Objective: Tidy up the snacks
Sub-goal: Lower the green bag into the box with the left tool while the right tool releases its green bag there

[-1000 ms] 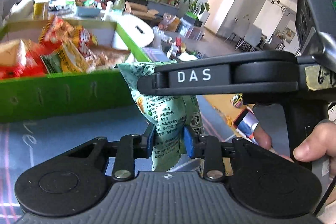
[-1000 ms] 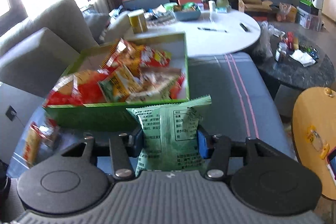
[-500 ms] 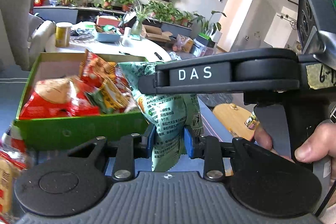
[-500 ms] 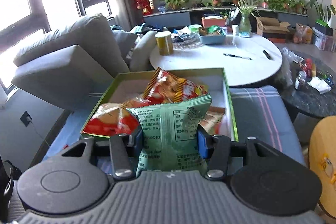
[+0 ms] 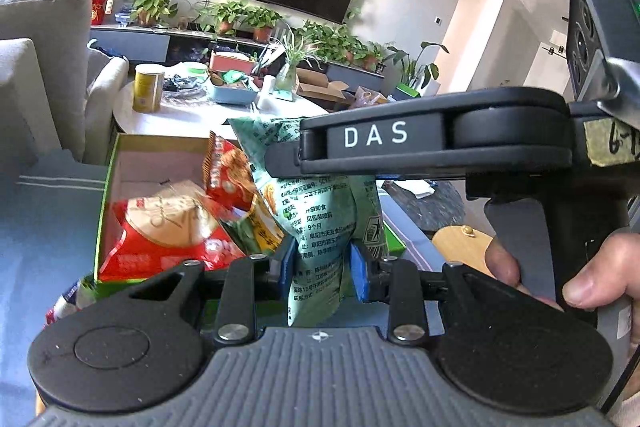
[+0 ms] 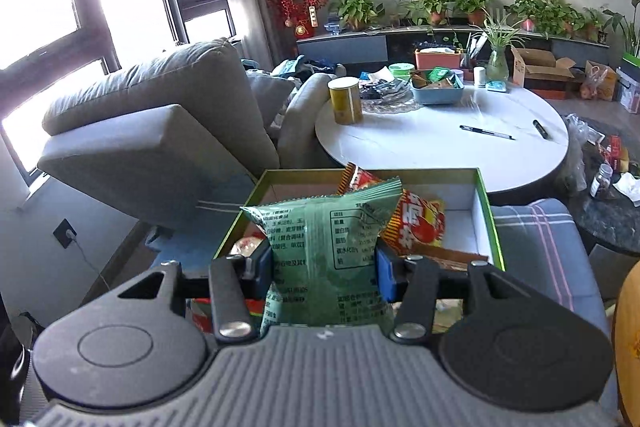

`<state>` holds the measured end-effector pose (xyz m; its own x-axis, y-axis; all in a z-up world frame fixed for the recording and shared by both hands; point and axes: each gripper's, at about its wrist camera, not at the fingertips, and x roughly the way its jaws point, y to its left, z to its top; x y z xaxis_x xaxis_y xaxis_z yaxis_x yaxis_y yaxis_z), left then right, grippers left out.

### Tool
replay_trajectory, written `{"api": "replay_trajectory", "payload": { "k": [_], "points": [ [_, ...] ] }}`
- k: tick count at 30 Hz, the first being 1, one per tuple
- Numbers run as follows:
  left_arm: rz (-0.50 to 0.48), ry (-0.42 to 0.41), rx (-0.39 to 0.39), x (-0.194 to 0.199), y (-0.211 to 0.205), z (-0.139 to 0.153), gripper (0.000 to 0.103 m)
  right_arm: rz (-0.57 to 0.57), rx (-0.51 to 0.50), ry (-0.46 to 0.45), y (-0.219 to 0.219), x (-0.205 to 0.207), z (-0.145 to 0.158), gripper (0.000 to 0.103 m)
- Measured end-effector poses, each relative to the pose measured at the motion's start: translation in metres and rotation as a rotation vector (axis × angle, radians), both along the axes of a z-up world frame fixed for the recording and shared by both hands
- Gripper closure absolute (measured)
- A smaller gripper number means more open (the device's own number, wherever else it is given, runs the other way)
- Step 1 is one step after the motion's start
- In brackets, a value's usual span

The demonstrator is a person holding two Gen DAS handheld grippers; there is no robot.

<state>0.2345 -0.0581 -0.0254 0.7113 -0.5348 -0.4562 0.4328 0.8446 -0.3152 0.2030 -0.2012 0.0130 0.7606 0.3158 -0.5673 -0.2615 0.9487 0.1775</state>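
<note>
Right now each claw grips the same crinkly green snack packet [image 5: 320, 223], a glossy foil pouch with a serrated top edge: the left claw [image 5: 322, 267] pinches its lower part narrowly between blue pads, and the right claw [image 6: 324, 267] clamps it across its wider face. The packet hangs upright, held above the near wall of the green cardboard box [image 6: 490, 211], whose white-lined interior holds shiny red and orange packets [image 5: 168, 227] heaped toward the left. Bare white floor shows in the box's far right corner. Beyond its far rim stands a smooth round white tabletop [image 6: 440, 147].
</note>
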Motion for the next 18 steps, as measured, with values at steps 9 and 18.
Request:
{"api": "replay_trajectory", "payload": {
  "k": [9, 18],
  "points": [
    [0.012, -0.003, 0.001, 0.023, 0.012, 0.0, 0.076, 0.01, 0.005, -0.002, 0.011, 0.017, 0.002, 0.04],
    [0.037, -0.003, -0.001, 0.045, 0.025, -0.004, 0.076, 0.036, 0.004, 0.008, 0.026, 0.041, 0.003, 0.04]
  ]
}}
